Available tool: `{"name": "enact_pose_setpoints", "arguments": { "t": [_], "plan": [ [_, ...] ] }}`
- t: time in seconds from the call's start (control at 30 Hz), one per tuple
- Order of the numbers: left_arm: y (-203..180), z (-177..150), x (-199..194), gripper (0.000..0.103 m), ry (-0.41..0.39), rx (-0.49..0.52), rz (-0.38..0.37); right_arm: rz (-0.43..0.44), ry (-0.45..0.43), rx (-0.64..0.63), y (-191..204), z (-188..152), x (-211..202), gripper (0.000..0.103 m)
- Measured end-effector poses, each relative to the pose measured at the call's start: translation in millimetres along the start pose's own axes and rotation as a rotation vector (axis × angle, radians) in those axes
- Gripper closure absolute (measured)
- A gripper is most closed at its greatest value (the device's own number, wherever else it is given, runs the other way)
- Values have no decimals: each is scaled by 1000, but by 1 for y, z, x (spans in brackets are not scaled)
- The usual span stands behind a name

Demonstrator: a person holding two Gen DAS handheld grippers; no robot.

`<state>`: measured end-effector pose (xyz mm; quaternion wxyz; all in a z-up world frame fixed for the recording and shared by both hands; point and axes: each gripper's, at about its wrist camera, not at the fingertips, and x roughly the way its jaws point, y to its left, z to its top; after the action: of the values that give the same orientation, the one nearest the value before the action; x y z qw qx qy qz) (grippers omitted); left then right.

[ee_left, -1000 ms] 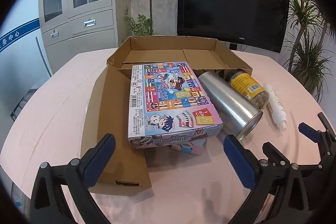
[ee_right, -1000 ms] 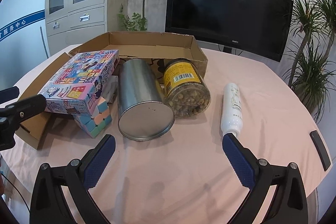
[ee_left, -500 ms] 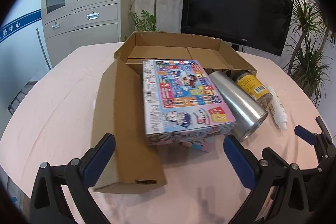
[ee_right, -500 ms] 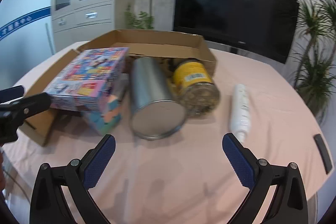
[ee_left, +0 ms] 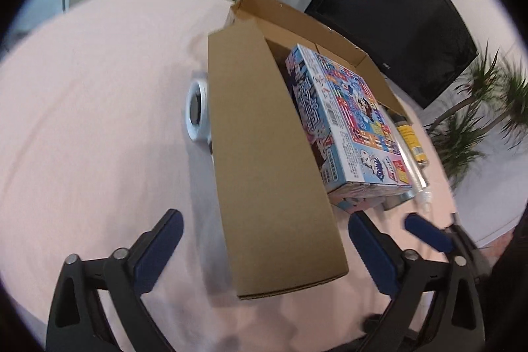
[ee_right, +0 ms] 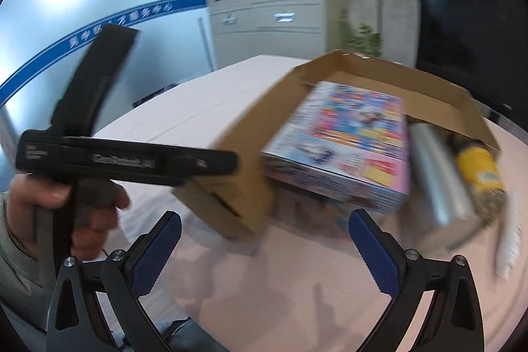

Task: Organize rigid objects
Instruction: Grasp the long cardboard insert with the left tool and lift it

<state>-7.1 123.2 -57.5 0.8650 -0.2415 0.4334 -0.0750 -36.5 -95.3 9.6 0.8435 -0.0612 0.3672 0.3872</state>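
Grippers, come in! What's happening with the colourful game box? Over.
Left gripper and right gripper closing, both empty. Colourful game box untouched, propped half out of the brown cardboard box. Nothing blocking.

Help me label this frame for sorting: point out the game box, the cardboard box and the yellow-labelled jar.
game box (ee_left: 349, 121): left wrist view, on its printed top face.
cardboard box (ee_left: 264, 160): left wrist view, on the long near flap.
yellow-labelled jar (ee_right: 478, 167): right wrist view, on its yellow label, blurred.
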Motion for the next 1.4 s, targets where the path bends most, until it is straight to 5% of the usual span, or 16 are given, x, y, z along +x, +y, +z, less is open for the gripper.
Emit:
{"name": "enact_pose_setpoints", "arguments": {
  "t": [0.1,0.17,0.3,0.4,0.63,0.77,1.0,1.2,1.33,1.4],
  "plan": [
    [7,-2,4,38,45,-25,-122,16,23,-12,16,9,16,22],
    [7,-3,2,38,43,-20,-127,40,42,5,26,14,29,23],
    [-3,-6,-18,39,-4,20,-128,104,77,40,30,19,45,44],
    [-24,-9,-39,56,-24,97,-134,147,53,37,31,19,39,43],
    [-68,-32,-49,56,20,218,-236,277,68,145,5,-4,9,43],
    [-67,-45,-32,56,75,202,-242,210,107,198,-21,-22,-8,42],
    [-29,-56,-67,53,-40,97,-251,51,78,162,-30,-13,-35,42],
    [-32,-50,-55,54,-47,76,-372,88,44,100,-2,4,-44,43],
    [-36,-49,-58,55,-61,108,-340,50,66,92,-2,8,-39,44],
    [-29,-48,-77,44,-116,104,-281,23,69,92,-1,-1,-43,43]
  ]
}}
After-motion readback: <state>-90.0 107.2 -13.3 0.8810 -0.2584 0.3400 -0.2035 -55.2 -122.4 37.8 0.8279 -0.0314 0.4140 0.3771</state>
